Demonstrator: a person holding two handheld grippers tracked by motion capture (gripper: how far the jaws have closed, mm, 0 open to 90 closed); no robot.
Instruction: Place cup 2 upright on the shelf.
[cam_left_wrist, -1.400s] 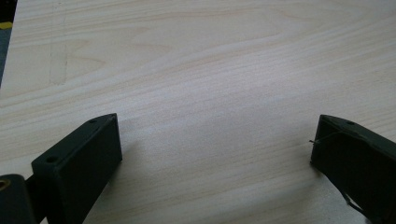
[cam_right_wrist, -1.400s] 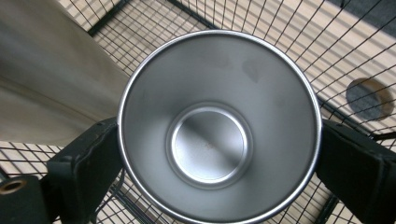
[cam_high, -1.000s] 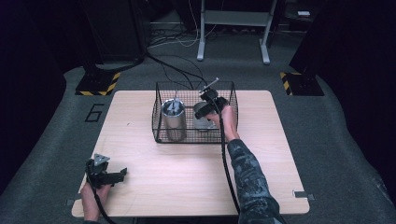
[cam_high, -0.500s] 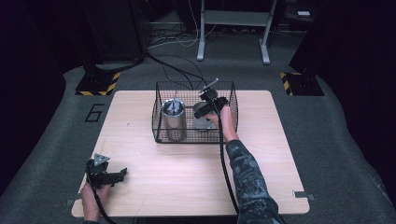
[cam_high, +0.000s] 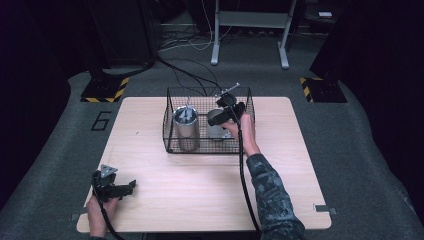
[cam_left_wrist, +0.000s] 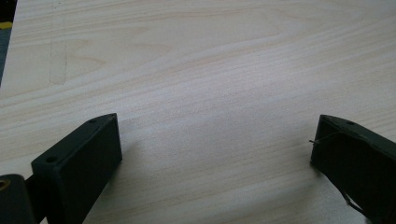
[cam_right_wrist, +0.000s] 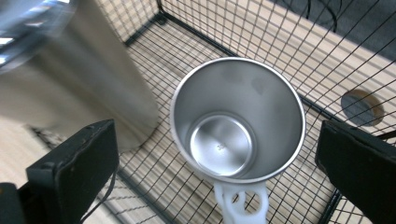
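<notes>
Table (cam_high: 200, 200) brightly lit amid dark surroundings; nearest canister (cam_right_wrist: 70, 84) blurred.

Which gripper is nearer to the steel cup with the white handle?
The right gripper is nearer: it hovers open just above the steel cup inside the wire basket. The left gripper rests far away at the table's near-left corner.

Basket (cam_high: 170, 120) walls and tall canister (cam_high: 185, 127) crowd the cup (cam_right_wrist: 238, 121) (top open).
</notes>
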